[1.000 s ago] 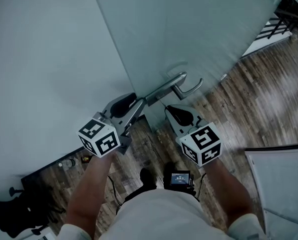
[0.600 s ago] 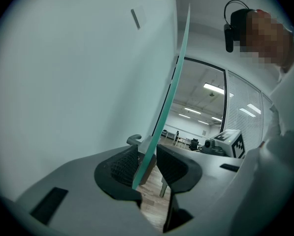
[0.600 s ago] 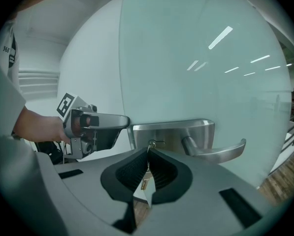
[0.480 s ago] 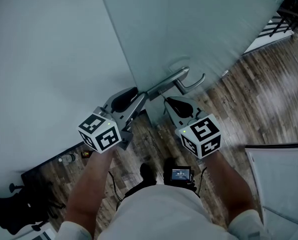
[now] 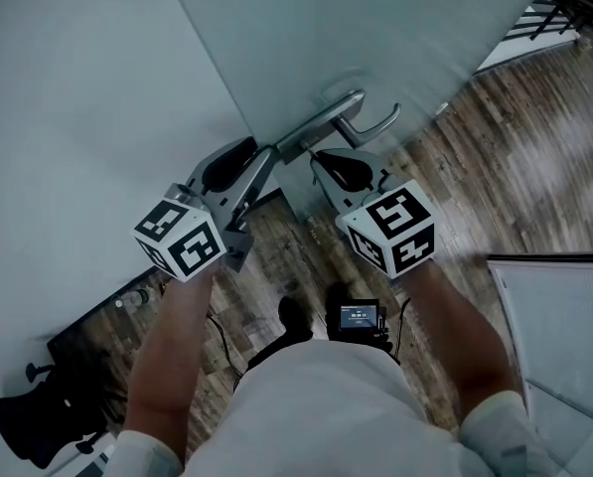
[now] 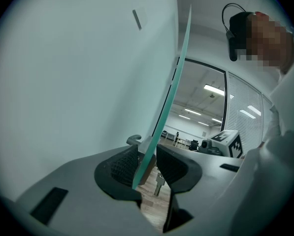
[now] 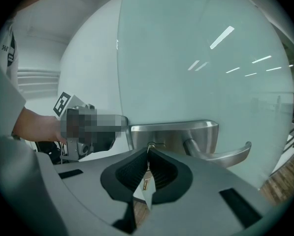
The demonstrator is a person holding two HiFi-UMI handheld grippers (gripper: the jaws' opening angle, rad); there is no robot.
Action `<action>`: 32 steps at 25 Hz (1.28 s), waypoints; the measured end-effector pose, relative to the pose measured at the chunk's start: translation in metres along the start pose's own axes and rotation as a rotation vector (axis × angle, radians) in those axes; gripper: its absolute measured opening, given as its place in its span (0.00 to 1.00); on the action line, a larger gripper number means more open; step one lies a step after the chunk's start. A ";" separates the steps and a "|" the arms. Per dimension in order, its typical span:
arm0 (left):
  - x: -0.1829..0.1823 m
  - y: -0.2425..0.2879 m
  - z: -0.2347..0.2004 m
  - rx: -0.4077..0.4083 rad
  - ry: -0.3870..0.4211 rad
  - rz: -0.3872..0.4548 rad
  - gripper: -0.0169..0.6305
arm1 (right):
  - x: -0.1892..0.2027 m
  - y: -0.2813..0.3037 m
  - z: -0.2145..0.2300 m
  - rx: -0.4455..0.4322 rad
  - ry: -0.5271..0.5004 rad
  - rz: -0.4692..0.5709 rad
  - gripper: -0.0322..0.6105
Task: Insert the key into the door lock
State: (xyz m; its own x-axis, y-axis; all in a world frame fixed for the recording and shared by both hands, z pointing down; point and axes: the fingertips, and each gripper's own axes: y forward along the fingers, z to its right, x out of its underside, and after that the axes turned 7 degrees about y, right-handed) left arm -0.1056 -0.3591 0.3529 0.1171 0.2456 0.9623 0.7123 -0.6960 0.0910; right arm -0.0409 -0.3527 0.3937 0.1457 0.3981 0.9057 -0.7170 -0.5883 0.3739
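A brushed-steel lock plate with a lever handle sits at the edge of a glass door. My right gripper is shut on a small key, whose tip touches the plate at the keyhole. A white tag hangs below the key. From the head view, the right gripper points at the lock plate just under the handle. My left gripper straddles the glass door's edge with both pads closed on it. A second key dangles beyond the jaws.
A pale wall meets the door on the left. Wood flooring lies below. A small screen device hangs at the person's waist. A black office chair stands at the lower left, and a white panel at the right.
Both grippers have shifted up and left in the head view as the head moved. The right gripper has drawn closer to the lock plate. The left stays at the door edge.
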 end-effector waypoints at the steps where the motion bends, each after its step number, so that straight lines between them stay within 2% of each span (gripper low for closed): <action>1: 0.000 0.000 0.000 0.000 -0.002 0.000 0.22 | 0.000 0.000 0.000 0.001 0.001 0.000 0.08; 17: 0.004 -0.001 0.002 -0.005 0.002 0.000 0.20 | 0.003 0.005 0.002 0.000 0.024 0.006 0.08; 23: 0.004 0.000 0.001 -0.003 0.007 -0.002 0.19 | 0.003 0.006 0.001 0.017 -0.033 0.001 0.08; 32: 0.004 0.001 -0.001 -0.007 0.000 0.006 0.18 | 0.003 0.005 0.002 0.006 -0.026 0.014 0.08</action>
State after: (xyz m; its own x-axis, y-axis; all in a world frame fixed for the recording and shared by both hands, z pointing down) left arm -0.1052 -0.3589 0.3574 0.1216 0.2414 0.9628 0.7070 -0.7019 0.0867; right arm -0.0432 -0.3557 0.3991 0.1530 0.3714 0.9158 -0.7151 -0.5980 0.3620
